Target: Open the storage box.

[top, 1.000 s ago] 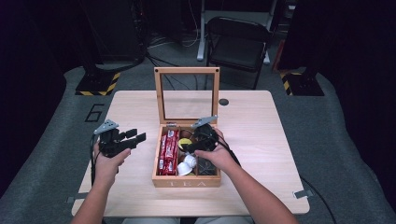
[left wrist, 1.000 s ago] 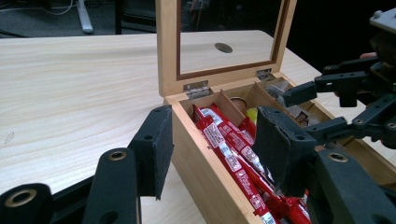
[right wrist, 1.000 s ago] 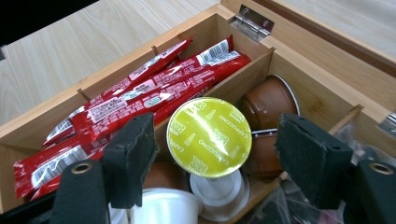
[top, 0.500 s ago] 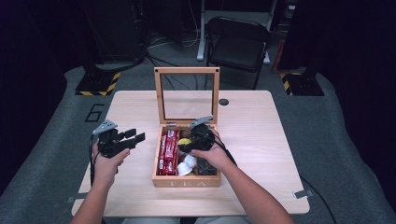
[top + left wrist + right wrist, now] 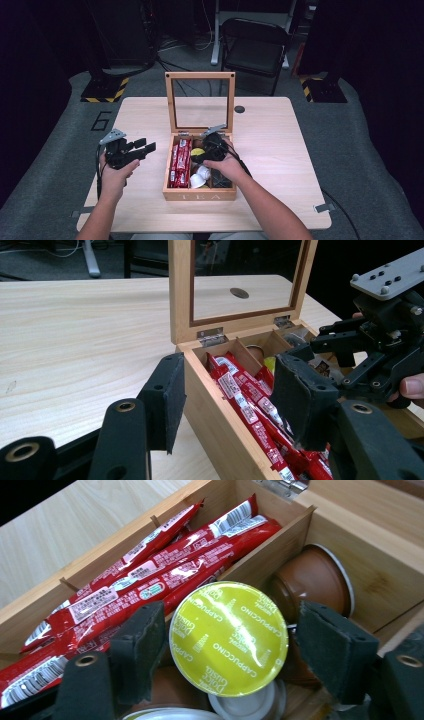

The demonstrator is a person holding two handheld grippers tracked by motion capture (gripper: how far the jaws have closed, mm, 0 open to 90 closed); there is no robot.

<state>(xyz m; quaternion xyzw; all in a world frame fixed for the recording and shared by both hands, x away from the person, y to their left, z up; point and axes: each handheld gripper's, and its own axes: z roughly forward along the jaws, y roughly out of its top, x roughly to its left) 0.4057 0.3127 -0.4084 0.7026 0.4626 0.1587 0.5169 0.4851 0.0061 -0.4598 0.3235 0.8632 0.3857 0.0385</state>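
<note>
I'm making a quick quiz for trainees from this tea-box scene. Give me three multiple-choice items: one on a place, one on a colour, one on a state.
1. Where do the red foil sachets lie in the wooden box marked TEA?
A left compartment
B right compartment
C on the table

2. What colour is the lid of the round capsule marked CAPPUCCINO?
A white
B yellow-green
C red

3. How does the glass-paned box lid stand?
A shut
B upright, open
C taken off

Answers:
1 A, the high view shows them leftmost.
2 B, the right gripper view shows it.
3 B, it stands hinged at the back.

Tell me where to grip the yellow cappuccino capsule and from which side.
Grip the yellow cappuccino capsule across its round rim, coming from above: its foil lid faces up and tilts, and the right claw already has a pad either side. Packets and brown capsules block its flanks.
</note>
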